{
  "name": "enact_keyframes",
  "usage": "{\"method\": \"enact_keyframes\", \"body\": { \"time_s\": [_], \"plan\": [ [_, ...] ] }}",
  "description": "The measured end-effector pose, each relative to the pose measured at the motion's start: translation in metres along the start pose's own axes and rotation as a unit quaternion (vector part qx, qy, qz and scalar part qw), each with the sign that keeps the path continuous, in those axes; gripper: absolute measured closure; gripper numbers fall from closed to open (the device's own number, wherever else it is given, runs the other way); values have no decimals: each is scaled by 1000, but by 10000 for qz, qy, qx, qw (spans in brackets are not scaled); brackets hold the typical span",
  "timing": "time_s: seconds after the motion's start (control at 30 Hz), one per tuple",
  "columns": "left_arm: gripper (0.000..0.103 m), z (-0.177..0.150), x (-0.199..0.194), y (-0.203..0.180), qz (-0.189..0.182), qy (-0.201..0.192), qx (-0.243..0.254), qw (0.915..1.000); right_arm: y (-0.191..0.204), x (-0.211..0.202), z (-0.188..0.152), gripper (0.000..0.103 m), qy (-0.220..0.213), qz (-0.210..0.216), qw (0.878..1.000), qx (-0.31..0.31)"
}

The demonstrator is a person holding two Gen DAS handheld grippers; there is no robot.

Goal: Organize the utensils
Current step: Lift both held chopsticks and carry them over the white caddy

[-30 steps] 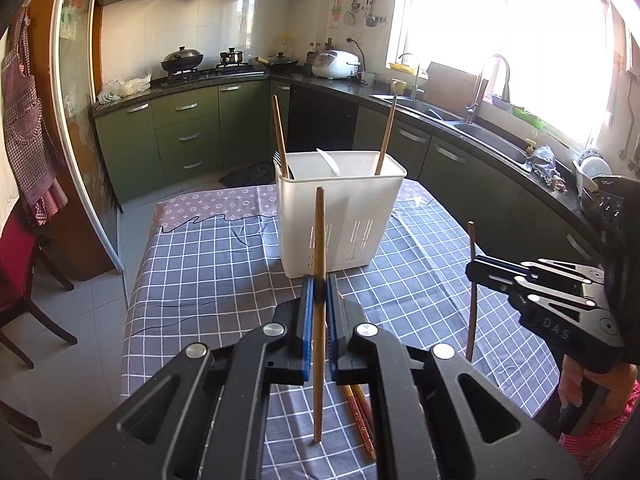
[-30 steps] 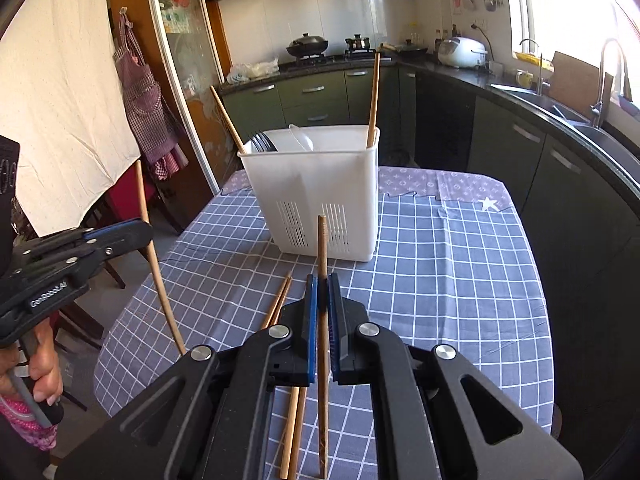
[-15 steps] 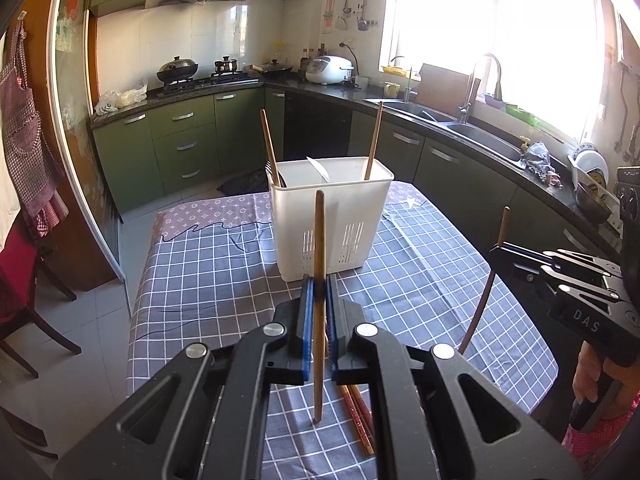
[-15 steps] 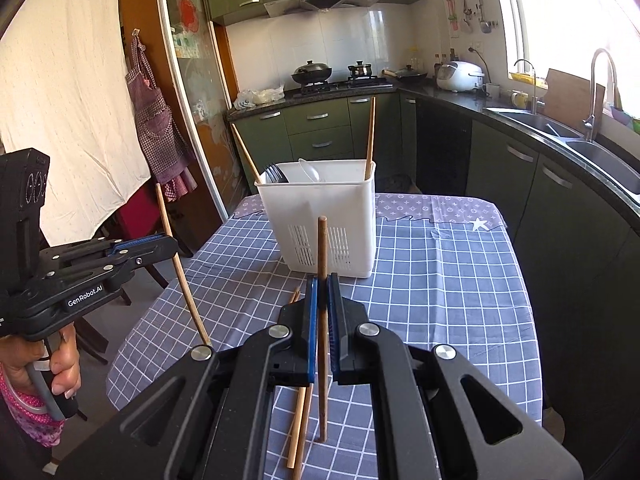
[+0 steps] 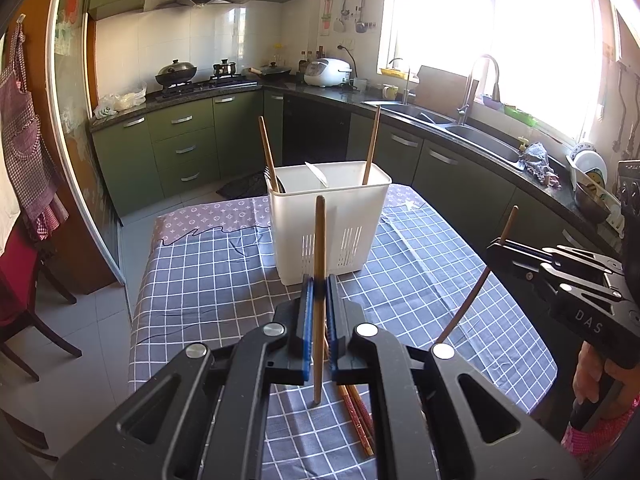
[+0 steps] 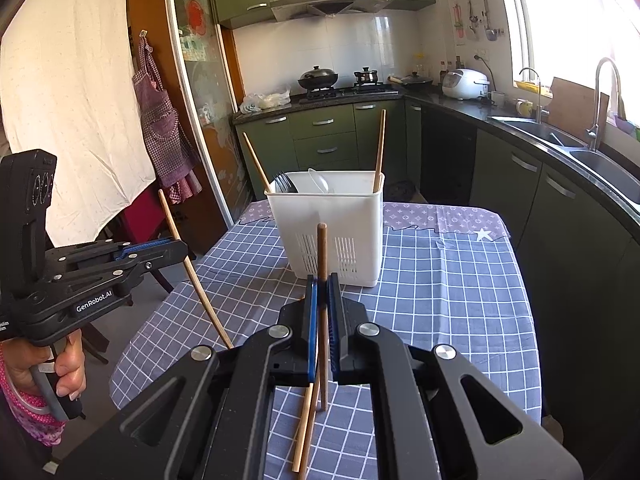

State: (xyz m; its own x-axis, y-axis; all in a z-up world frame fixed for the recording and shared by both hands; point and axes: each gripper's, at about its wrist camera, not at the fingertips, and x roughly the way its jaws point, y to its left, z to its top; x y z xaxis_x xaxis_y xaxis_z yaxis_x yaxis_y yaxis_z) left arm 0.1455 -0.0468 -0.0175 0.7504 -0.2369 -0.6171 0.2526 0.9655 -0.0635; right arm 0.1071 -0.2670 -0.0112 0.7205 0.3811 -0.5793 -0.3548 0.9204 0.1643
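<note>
A white slotted utensil holder (image 5: 326, 220) stands on the checked tablecloth; it also shows in the right wrist view (image 6: 332, 224). It holds two upright chopsticks, forks and a white spoon. My left gripper (image 5: 319, 292) is shut on a light wooden chopstick (image 5: 319, 240), held upright above the table. My right gripper (image 6: 322, 292) is shut on a darker wooden chopstick (image 6: 322, 256), also upright. Each gripper shows in the other's view: the left gripper (image 6: 176, 246) on the left, the right gripper (image 5: 494, 246) on the right. Two chopsticks (image 5: 358, 416) lie on the cloth below the grippers.
The table's edges (image 5: 138, 320) drop to a tiled floor. A red chair (image 5: 16, 280) stands to the left. Green kitchen cabinets (image 5: 180, 148), a stove and a sink counter (image 5: 472, 136) run behind and to the right.
Both grippers have risen and pulled back from the holder with their chopsticks still held. The holder appears smaller and farther away.
</note>
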Motion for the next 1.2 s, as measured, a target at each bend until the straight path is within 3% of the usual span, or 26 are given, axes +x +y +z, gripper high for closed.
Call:
{"method": "enact_keyframes", "body": {
  "time_s": [0.87, 1.2],
  "plan": [
    [97, 6, -2, -2, 5, -46, 63, 10000, 8, 1, 16, 97, -64, 39, 9999, -142],
    [97, 34, -16, -3, -188, -134, 115, 9997, 19, -13, 56, 97, -321, 200, 9986, -358]
  ]
}}
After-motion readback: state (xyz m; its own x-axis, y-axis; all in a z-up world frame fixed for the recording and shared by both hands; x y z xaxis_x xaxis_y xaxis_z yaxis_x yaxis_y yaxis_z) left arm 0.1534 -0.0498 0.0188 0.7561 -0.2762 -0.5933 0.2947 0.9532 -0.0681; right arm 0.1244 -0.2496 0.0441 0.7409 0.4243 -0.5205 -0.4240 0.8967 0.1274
